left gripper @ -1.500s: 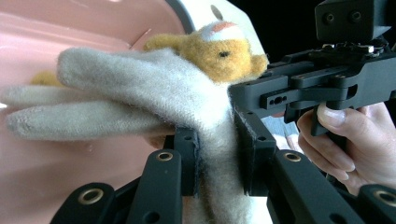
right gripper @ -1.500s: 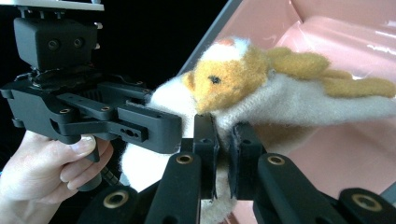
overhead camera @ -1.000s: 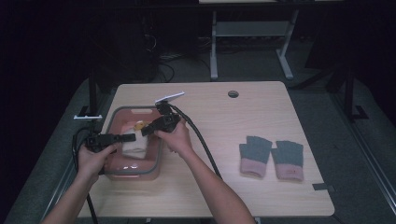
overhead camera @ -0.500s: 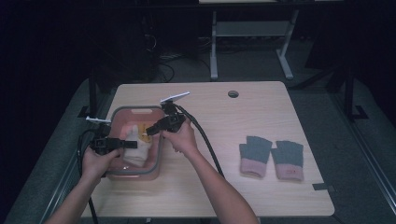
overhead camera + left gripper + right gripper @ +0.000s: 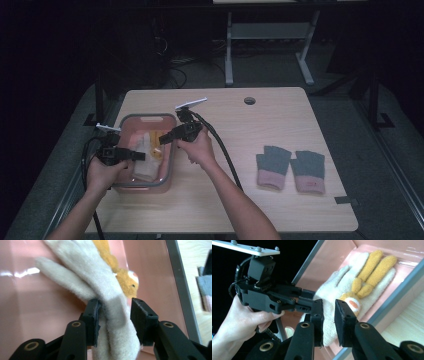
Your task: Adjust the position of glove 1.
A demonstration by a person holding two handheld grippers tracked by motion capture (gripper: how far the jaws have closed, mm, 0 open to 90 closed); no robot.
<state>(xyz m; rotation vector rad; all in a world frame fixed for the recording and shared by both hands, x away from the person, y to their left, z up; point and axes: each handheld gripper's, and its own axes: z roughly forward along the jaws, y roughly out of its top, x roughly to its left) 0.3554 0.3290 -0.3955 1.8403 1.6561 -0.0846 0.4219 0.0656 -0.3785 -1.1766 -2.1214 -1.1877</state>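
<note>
The cream plush glove (image 5: 110,305) lies in the pink bin (image 5: 167,150), left of centre in the high view, with an orange plush piece (image 5: 372,270) resting on it; whether that is a 2nd glove or a sewn-on figure is hard to tell. In the left gripper view its fuzzy fingers fan toward the upper left of the frame and its cuff runs down between the jaws. The left gripper (image 5: 113,320) has just been opening: its pads stand a little off the cuff, which lies loose between them. The right gripper (image 5: 328,322), bottom centre of its own view, is pinching the cream cuff edge between nearly closed jaws.

The step looks like settling the glove in the bin. To do it well, draw the left gripper straight back so the nap does not snag, and release the right only once the glove lies flat, clear of the grey rim (image 5: 387,305). 2 grey-and-pink gloves (image 5: 291,169) wait at lower right of the table (image 5: 260,210).
</note>
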